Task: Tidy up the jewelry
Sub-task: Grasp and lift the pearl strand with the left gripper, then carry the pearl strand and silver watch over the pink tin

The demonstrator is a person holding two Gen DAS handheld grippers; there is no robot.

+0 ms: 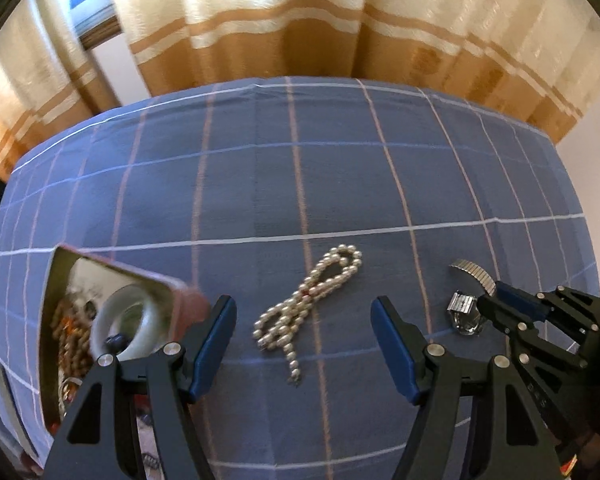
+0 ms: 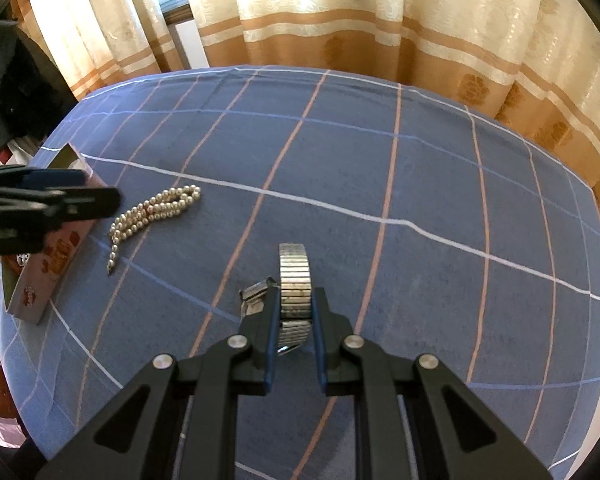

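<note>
A pearl necklace point(image 1: 310, 298) lies bunched on the blue checked cloth, just ahead of my open, empty left gripper point(image 1: 303, 322). It also shows in the right wrist view point(image 2: 154, 210). My right gripper point(image 2: 295, 303) is shut on the band of a silver metal watch point(image 2: 295, 280), which also shows in the left wrist view point(image 1: 466, 300) at the right. An open tin jewelry box point(image 1: 112, 276) at the left holds a pale bangle point(image 1: 130, 326) and brown beads point(image 1: 70, 336).
The blue checked cloth point(image 2: 420, 168) covers the whole surface. Cream and tan curtains point(image 1: 300, 20) hang behind its far edge. The box's pink patterned side point(image 2: 56, 256) shows at the left in the right wrist view. Dark clutter sits beyond the left edge.
</note>
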